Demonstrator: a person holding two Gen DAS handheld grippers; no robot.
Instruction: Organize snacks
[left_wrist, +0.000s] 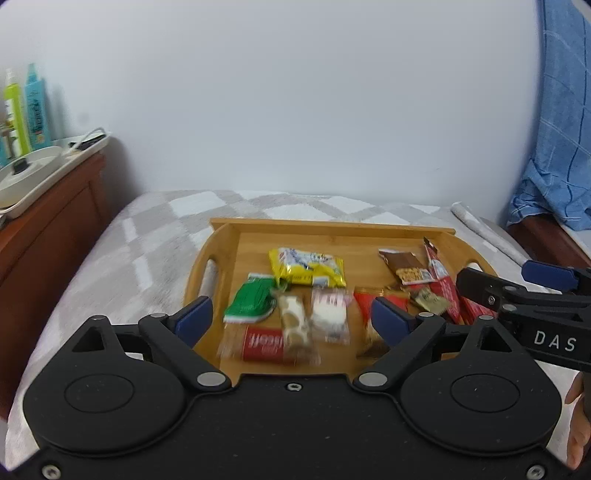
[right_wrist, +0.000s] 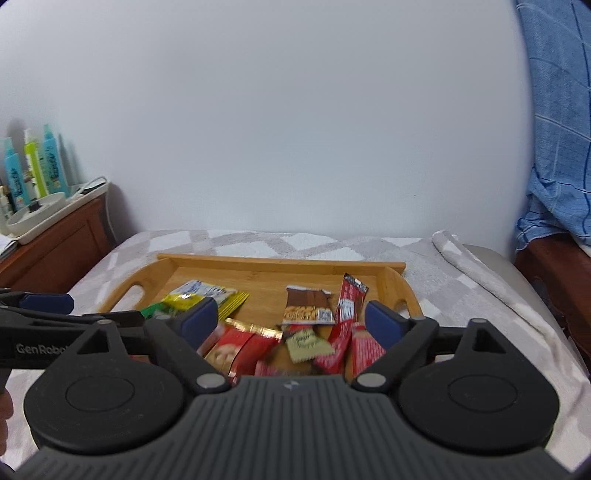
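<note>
A wooden tray lies on a checked blanket and holds several snack packs. In the left wrist view a yellow pack, a green pack, a red biscuit pack and a brown bar lie in it. My left gripper is open and empty over the tray's near edge. My right gripper is open and empty over the red packs and a brown bar. It also shows in the left wrist view at the right.
The blanket covers a bed against a white wall. A wooden cabinet at the left carries a white tray and bottles. A blue cloth hangs at the right. A rolled towel lies right of the tray.
</note>
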